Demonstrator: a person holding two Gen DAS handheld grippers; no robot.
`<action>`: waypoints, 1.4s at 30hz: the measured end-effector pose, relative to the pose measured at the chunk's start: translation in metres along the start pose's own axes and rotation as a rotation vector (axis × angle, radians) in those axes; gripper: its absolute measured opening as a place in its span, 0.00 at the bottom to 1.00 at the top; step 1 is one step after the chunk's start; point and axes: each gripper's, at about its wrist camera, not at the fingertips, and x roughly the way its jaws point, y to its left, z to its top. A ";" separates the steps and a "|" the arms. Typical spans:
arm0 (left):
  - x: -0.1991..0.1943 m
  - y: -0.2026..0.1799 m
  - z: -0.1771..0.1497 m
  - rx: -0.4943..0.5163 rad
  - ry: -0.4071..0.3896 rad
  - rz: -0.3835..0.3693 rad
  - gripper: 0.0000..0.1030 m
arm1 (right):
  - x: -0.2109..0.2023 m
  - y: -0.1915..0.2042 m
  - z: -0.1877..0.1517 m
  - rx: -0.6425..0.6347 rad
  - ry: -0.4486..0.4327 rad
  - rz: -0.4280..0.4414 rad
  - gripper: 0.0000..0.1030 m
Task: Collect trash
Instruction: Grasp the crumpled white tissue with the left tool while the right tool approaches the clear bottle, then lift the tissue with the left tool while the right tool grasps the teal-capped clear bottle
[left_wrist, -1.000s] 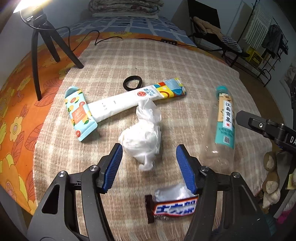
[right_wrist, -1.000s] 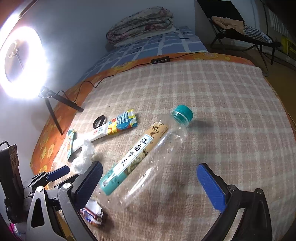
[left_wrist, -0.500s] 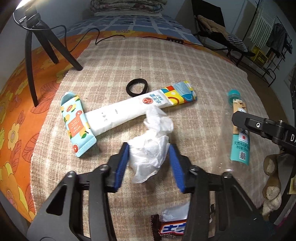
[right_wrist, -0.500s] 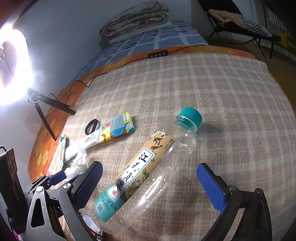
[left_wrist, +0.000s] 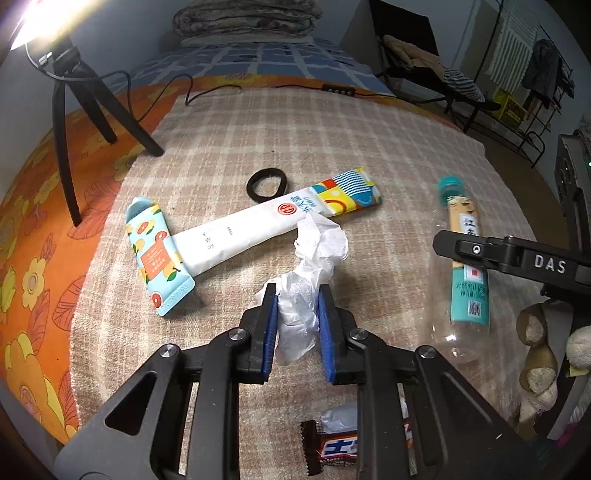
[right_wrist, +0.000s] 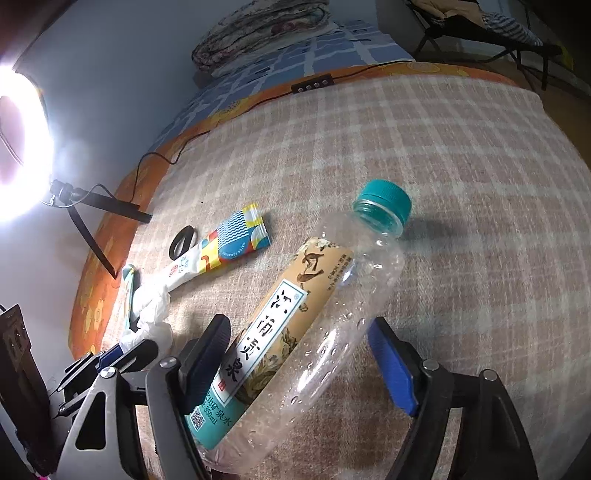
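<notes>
Left tongs (left_wrist: 295, 325), jaws just closing, pinch crumpled white tissue (left_wrist: 306, 280) on the checked blanket (left_wrist: 332, 140), right tongs (right_wrist: 299, 362), jaws just narrowing, straddle the lying clear bottle (right_wrist: 314, 317), left pad touching its label, right pad seemingly just off, long wrapper (left_wrist: 258, 229) beyond tissue.

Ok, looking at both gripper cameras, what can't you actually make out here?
- Candy bar wrapper: left wrist view, partly hidden behind the left gripper frame.
- Plastic bottle base: right wrist view, cut off by the bottom edge, so the right gripper contact is unclear.
- Ring light: right wrist view, washed out by glare.
</notes>
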 end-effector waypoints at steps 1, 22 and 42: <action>-0.003 -0.001 -0.001 0.005 -0.007 0.002 0.18 | -0.002 -0.001 -0.001 0.001 -0.006 0.004 0.67; -0.062 -0.010 -0.018 0.028 -0.079 -0.030 0.18 | -0.068 0.015 -0.022 -0.179 -0.136 -0.003 0.59; -0.131 -0.033 -0.106 0.096 -0.074 -0.092 0.18 | -0.131 0.051 -0.137 -0.466 -0.120 0.009 0.59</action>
